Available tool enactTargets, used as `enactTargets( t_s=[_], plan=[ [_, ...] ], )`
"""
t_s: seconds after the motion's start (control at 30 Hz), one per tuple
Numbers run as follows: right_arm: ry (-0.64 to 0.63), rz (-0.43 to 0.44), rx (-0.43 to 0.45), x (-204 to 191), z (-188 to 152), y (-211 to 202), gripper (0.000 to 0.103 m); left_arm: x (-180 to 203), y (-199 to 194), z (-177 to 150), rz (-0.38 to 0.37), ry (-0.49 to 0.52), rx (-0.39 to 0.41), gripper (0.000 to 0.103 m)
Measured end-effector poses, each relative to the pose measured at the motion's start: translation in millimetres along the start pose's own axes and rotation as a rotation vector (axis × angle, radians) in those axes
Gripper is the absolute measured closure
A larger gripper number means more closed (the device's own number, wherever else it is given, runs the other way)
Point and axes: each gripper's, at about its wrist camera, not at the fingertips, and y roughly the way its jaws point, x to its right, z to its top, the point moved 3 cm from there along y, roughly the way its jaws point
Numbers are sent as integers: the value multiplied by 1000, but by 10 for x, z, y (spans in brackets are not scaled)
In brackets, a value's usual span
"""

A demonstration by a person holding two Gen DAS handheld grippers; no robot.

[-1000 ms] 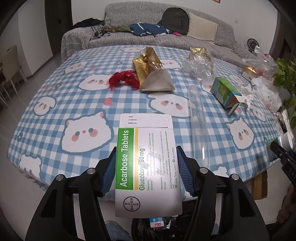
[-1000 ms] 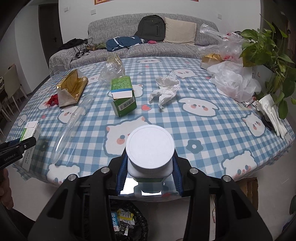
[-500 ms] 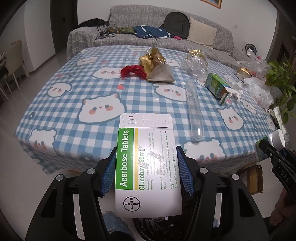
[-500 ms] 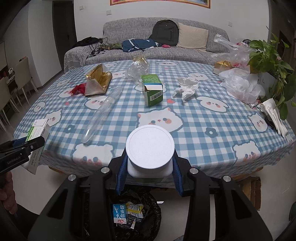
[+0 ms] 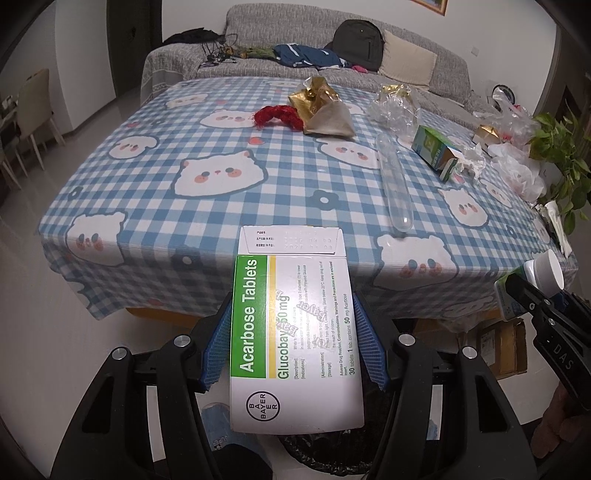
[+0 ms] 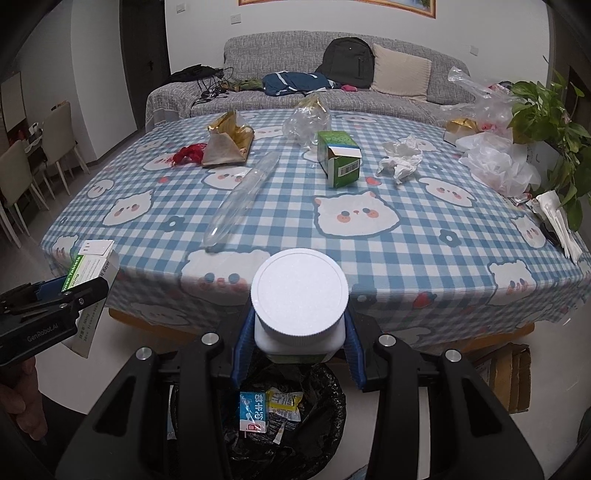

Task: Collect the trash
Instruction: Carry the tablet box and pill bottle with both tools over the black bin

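Bin bag [image 6: 325, 413] below right hand-held gripper [image 6: 299, 350] holds snack wrappers [image 6: 269, 406]; gripper clamps white-capped bottle [image 6: 299, 295]. Left hand-held gripper [image 5: 293, 343] clamps tablet box [image 5: 291, 325].

Tube [image 6: 242, 199] left of carton [image 6: 339, 159] on table [image 6: 424, 236], tissue [image 6: 402, 159] right, bin [image 6: 288, 417] below table edge w/ wrappers [image 6: 269, 406] inside

grey sofa [image 6: 332, 74] along the white wall [image 6: 295, 22], pale dining chairs [image 6: 55, 144] off left, glossy light floor [image 5: 48, 369]

Grey sofa [image 6: 332, 74] w/ backpack [image 6: 347, 61], potted plant [image 6: 546, 122], chairs [image 6: 44, 147]
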Motion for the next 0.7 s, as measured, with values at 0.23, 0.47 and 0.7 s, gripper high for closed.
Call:
enactTargets(
  t_s=[0.23,0.47,0.7],
  plan=[
    [-12,11,-6,-89,-181,-23,63,-16,31,-258,3,-9,-10,44],
    [-24,16,-34,-141,-407,20,63,-1,88,-543,-6,-11,-27,44],
    [-31,17,-66,-205,-620,114,63,2,250,-795,-15,-11,-53,44]
  ],
)
